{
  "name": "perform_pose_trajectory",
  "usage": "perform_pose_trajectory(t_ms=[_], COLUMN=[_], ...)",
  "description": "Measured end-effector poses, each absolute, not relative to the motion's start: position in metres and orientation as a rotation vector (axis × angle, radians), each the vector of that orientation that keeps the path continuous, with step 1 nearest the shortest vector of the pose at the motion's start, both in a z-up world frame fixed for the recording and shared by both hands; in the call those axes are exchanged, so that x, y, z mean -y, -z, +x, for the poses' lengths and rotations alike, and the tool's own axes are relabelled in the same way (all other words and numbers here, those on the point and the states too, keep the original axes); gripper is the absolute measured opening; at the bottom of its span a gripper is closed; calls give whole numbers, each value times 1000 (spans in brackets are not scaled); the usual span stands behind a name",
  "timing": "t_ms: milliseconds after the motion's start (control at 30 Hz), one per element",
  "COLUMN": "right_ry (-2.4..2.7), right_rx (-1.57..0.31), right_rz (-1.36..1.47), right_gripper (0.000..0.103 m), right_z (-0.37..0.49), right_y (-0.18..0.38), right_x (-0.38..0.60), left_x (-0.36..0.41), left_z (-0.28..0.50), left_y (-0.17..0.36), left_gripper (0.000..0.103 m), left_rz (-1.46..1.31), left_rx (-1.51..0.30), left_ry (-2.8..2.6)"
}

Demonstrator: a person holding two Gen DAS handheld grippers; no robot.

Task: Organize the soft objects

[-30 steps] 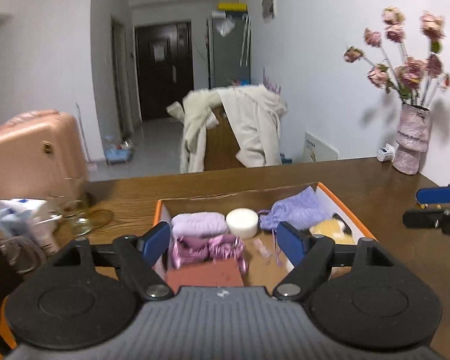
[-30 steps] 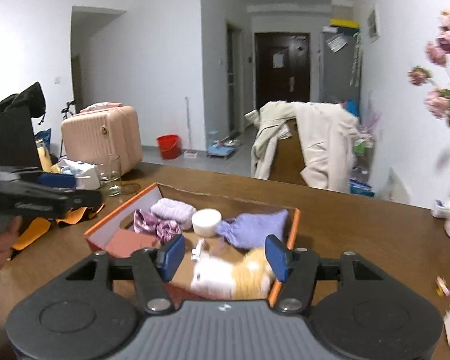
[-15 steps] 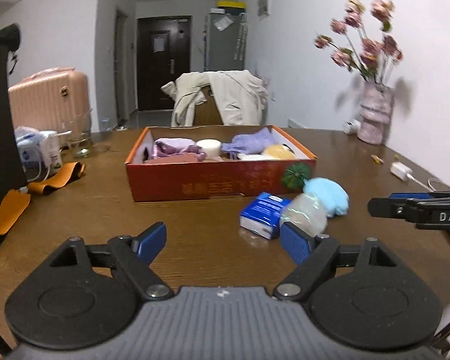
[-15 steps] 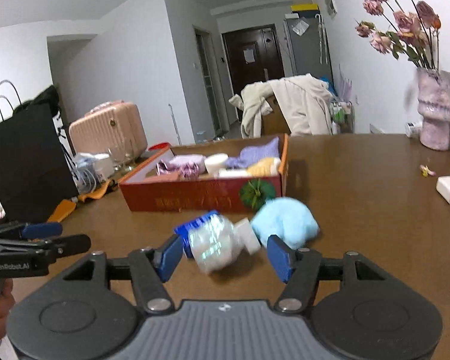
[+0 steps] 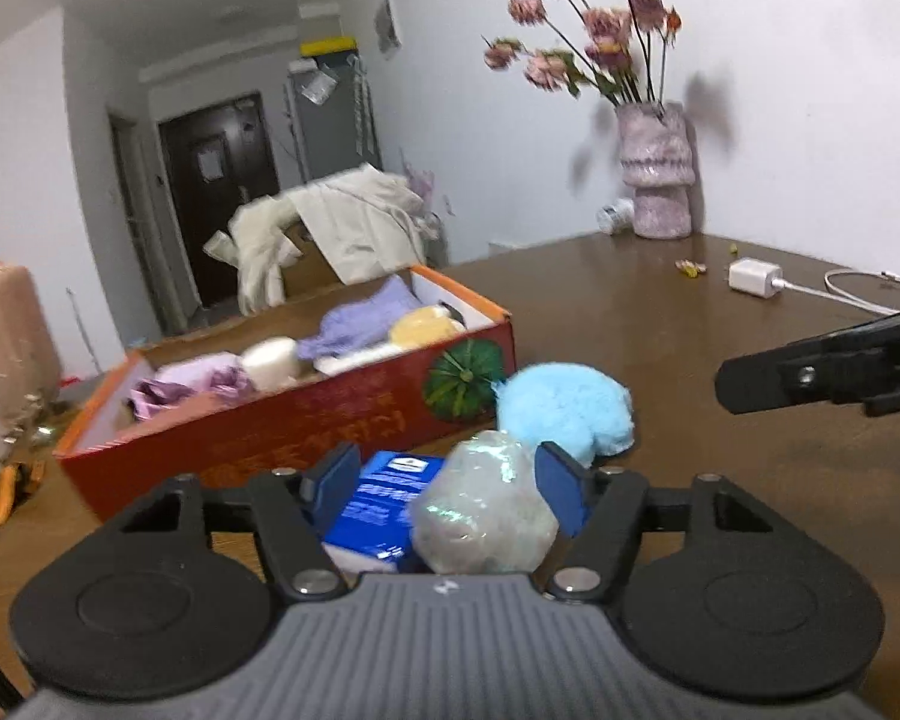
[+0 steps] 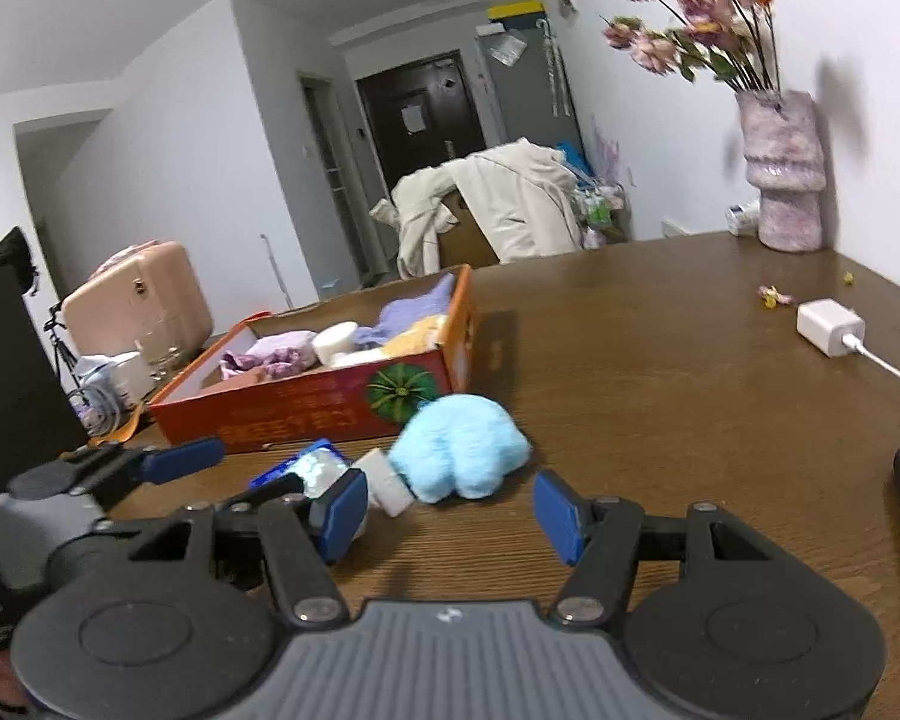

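Observation:
An orange-red box [image 5: 270, 426] holds several soft items: purple cloths, a white roll, a yellow plush. In front of it on the brown table lie a light blue plush [image 5: 564, 408], a shiny clear-wrapped bundle [image 5: 486, 516] and a blue packet [image 5: 378, 504]. My left gripper [image 5: 450, 480] is open, its fingers on either side of the bundle and packet. My right gripper [image 6: 453, 510] is open and empty, just short of the blue plush [image 6: 459, 450]. The box also shows in the right wrist view [image 6: 306, 414].
A pink vase [image 6: 783, 174] with flowers stands at the table's far right. A white charger [image 6: 828, 327] with cable lies on the right. A pink suitcase [image 6: 138, 306], a black bag [image 6: 12, 360] and clutter stand at the left.
Both grippers pulled back from above the box and came down low in front of it. The left gripper has now closed in around the wrapped bundle and blue packet.

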State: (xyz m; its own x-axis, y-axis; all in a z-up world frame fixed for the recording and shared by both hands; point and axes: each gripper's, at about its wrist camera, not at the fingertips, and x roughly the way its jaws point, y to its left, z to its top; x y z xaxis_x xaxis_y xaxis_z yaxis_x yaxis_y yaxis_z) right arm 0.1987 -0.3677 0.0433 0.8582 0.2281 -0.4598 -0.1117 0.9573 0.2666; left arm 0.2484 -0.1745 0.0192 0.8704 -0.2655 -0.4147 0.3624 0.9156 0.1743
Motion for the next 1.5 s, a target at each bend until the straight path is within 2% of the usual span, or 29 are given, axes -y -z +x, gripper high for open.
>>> perform_pose_trajectory(t_ms=[33,67,100,133,200,333,567,667,700,800,1300,1500], right_ry=[-178,-178,-179,-184,-198,-264,-343,-370,-374,-358,-368,-376], right_rx=[-515,-518,-521,-522,-521,-532,-595,-611,-618,-616,-537,-492], right_rz=[237,238,238,239,242,221,72,44,36,23,135,144], right_gripper=[61,61,61,60,58,55,49,35,24,18,17,17], right_z=[203,207,211,216,224,250,301,310,310,303,227,234], right_y=[-41,-40,-39,-38,-38,-34,-12,-6,-5,-5,-34,-54], right_x=[368,368,368,368,366,350,300,289,287,285,313,320], left_x=[177,179,179,178,172,139,107,95,92,87,99,92], left_z=[256,262,266,268,261,244,238,241,242,242,196,218], left_y=[-15,-11,-8,-6,-10,-24,-29,-31,-31,-32,-58,-81], left_gripper=[52,44,29,22,19,19,19,19,19,19,19,19], left_rz=[254,259,261,258,244,92,94,82,78,70,91,63], left_rx=[-417,-437,-456,-478,-487,-531,-538,-544,-547,-553,-483,-442], left_ry=[340,348,362,382,391,448,313,258,246,233,288,313])
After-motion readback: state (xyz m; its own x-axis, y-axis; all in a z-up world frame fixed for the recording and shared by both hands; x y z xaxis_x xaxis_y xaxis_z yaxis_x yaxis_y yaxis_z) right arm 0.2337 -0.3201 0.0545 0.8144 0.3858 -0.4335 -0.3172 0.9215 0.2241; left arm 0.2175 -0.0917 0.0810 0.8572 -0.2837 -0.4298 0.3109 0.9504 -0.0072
